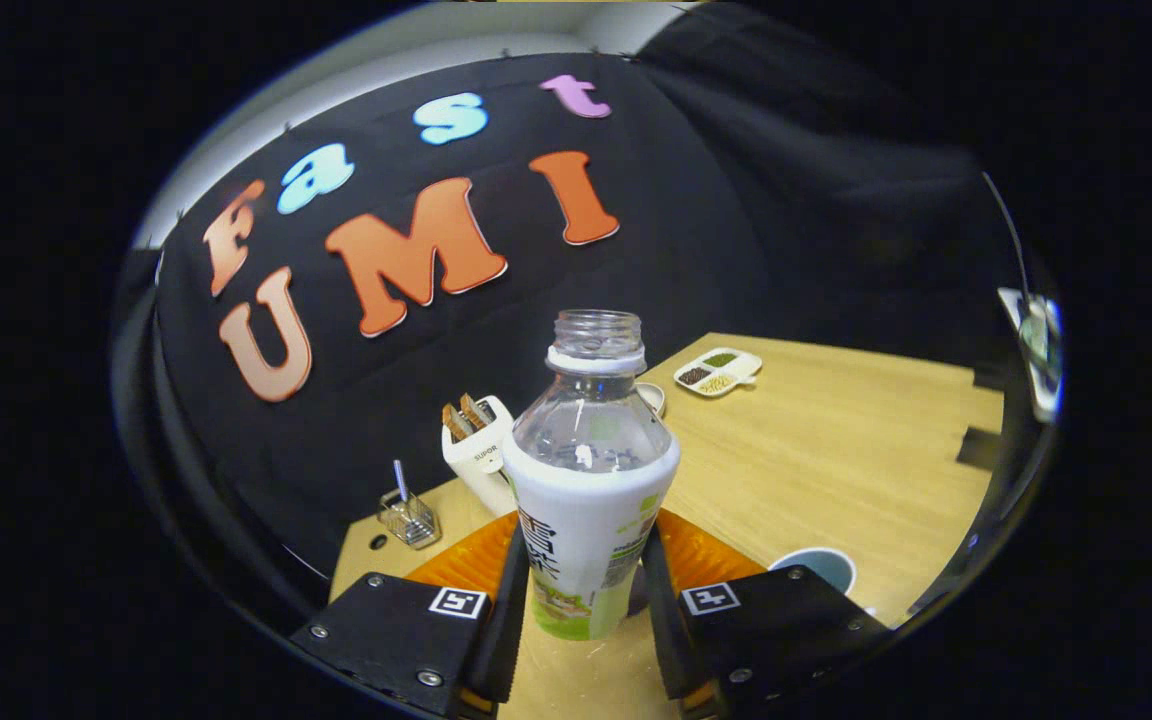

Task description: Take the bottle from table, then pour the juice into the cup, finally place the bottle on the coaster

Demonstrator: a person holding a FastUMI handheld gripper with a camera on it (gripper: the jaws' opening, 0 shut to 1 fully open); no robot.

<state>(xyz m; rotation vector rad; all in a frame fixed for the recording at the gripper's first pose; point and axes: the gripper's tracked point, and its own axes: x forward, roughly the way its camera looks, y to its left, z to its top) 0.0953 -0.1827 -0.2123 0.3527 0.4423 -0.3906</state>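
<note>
A clear plastic bottle [588, 480] with a white and green label and no cap stands upright between my fingers. My gripper [586, 540] is shut on its labelled lower half, one finger on each side. Behind the bottle and the fingertips an orange ribbed coaster [461, 565] lies on the wooden table [836, 460]; whether the bottle's base touches the table I cannot tell. A round cup [816, 567] with a dark inside stands just past my right finger, partly hidden by it.
Beyond the bottle stand a white toaster [477, 450] with bread slices, a small wire basket [408, 518] holding a utensil, and a small bowl [652, 396]. A white divided dish [718, 372] of beans sits near the table's far edge.
</note>
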